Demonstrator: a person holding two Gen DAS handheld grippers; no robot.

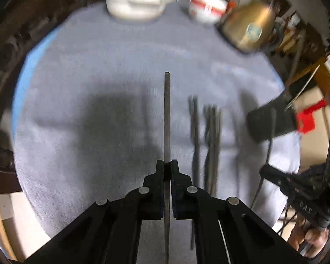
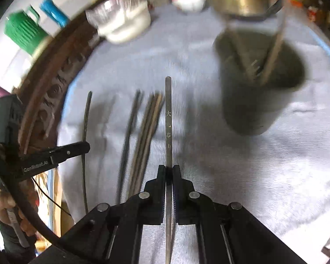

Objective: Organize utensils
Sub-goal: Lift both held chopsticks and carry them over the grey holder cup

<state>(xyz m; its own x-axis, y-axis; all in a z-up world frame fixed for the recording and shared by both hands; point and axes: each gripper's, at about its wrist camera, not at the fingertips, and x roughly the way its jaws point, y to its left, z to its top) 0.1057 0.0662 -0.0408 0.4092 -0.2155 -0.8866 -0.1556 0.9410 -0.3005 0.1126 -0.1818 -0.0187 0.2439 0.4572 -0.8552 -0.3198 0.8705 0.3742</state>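
Held chopsticks: two in all, one clamped in each claw. The left gripper [image 1: 167,167] had its jaws pinched on a plain dark chopstick [image 1: 167,114]; the right gripper [image 2: 169,171] was pinched on a chopstick marked with pale characters [image 2: 168,121]. Both pointed steeply down over the cloth.
Loose chopsticks: a blurred bundle [image 2: 143,136] lay on the pale towel [image 2: 231,176] between the two grippers, about five, though blur kept me from counting for certain.
Holder: one dark cup [image 2: 255,101] stood on the towel, right of the marked chopstick.
Right view only: two or three utensils leaning inside the cup, and a green basket [image 2: 22,30].
Left view only: the cup's outer wall, and a red piece [image 1: 308,118] beside it.
Far edge: one white bowl [image 1: 134,2], one brass pot [image 1: 250,24].
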